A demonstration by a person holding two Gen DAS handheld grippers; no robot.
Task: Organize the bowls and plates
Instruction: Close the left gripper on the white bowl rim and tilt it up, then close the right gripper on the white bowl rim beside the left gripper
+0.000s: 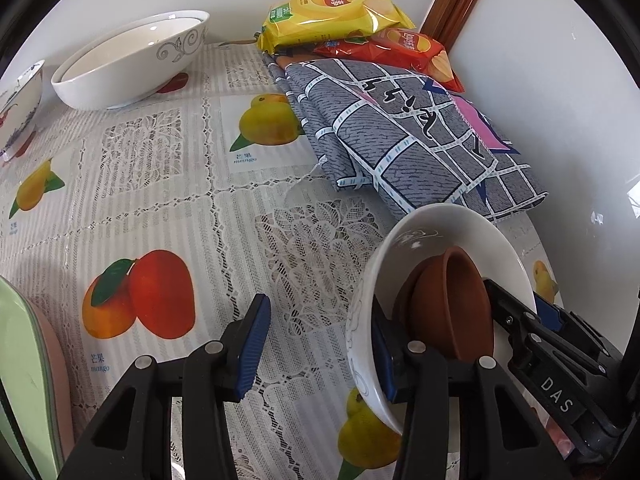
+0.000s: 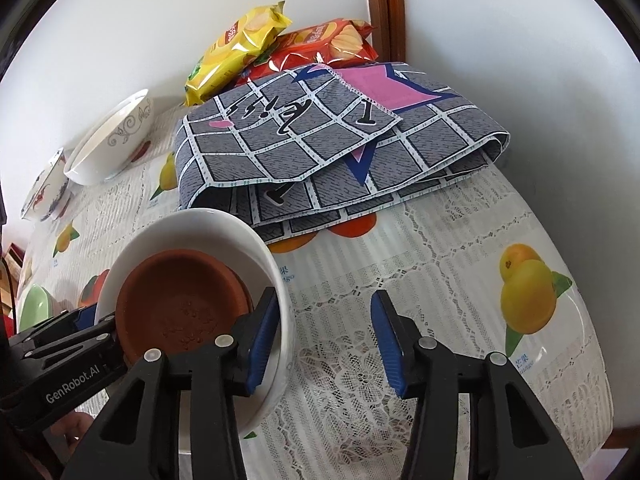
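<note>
A white bowl (image 1: 404, 248) (image 2: 208, 224) holding stacked brown clay dishes (image 1: 448, 304) (image 2: 180, 300) sits tilted on the fruit-print tablecloth (image 1: 168, 200). My left gripper (image 1: 316, 348) is open; its right finger reaches inside the bowl's near wall and its left finger (image 1: 252, 344) stands outside over the cloth. My right gripper (image 2: 324, 340) is open; its left finger (image 2: 262, 340) is inside the bowl's rim and its right finger stands outside. Each gripper shows in the other's view at the bowl's far side, the right (image 1: 532, 336) and the left (image 2: 76, 340).
A folded grey checked cloth (image 1: 400, 132) (image 2: 320, 144) lies behind the bowl, with yellow (image 1: 332, 12) and red (image 1: 404, 48) chip bags against the wall. A large white patterned bowl (image 1: 132, 60) (image 2: 112, 140), a small painted bowl (image 1: 20, 104) (image 2: 44, 188) and green and pink dishes (image 1: 28, 360) (image 2: 36, 304) stand left.
</note>
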